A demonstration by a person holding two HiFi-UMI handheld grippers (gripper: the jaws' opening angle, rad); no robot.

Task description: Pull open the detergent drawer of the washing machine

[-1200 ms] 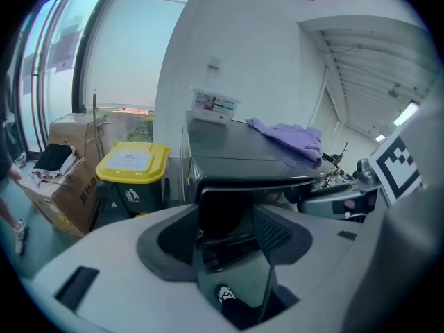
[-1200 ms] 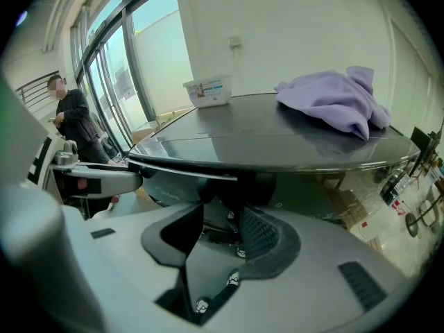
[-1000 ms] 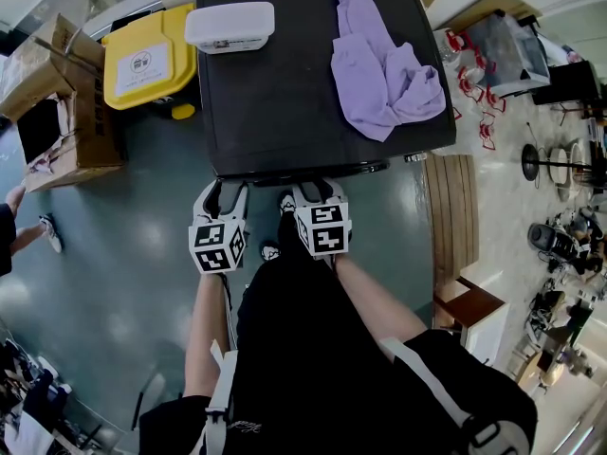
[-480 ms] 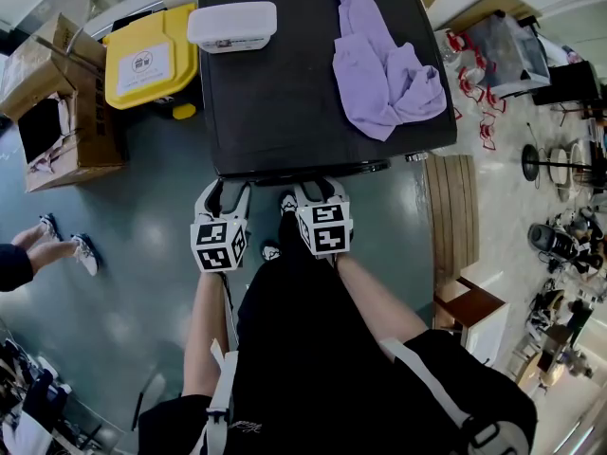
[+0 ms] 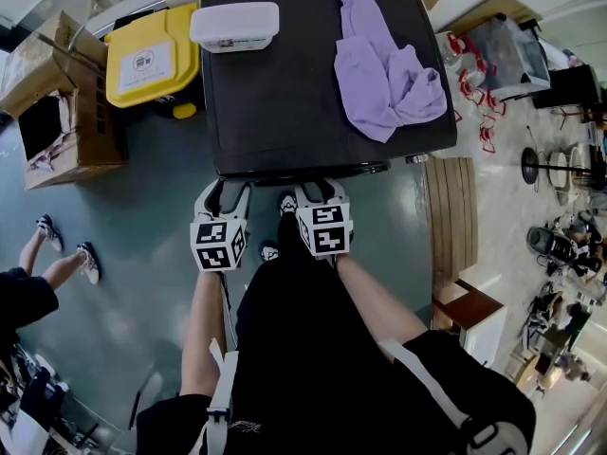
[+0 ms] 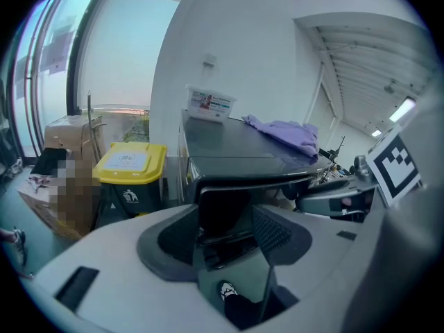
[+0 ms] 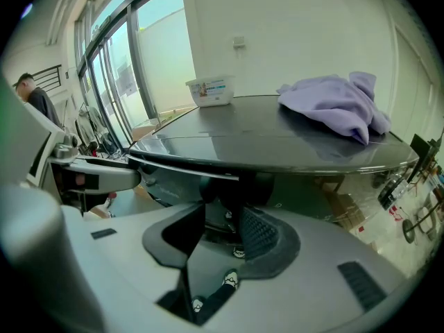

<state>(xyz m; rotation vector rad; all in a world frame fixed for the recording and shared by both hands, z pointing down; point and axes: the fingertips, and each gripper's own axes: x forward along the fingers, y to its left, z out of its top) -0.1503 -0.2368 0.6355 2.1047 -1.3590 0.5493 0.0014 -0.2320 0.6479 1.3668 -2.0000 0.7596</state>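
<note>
Head view looks down on the left gripper (image 5: 222, 197) and the right gripper (image 5: 320, 193) side by side, both noses tucked under the front lip of the washing machine (image 5: 285, 93). The front panel itself is hidden from up here.

Left gripper view supplies what is missing. Its jaws stand wide, and the dark detergent drawer (image 6: 223, 203) sits right between the pads, close to both, with no squeeze that I can see.

Right gripper view shows jaws about half apart and empty. A shoe (image 7: 229, 279) and floor show through the gap, and a dark rounded part of the panel (image 7: 236, 186) lies just beyond the tips.

By my reading the reach is done and the pull is all to do, since nothing shows the drawer drawn out.

Farther off, past both grippers on the lid, lie a purple cloth (image 5: 384, 74) and a white box (image 5: 233, 25). A yellow bin (image 6: 130, 164) stands off to the left gripper's left.
</note>
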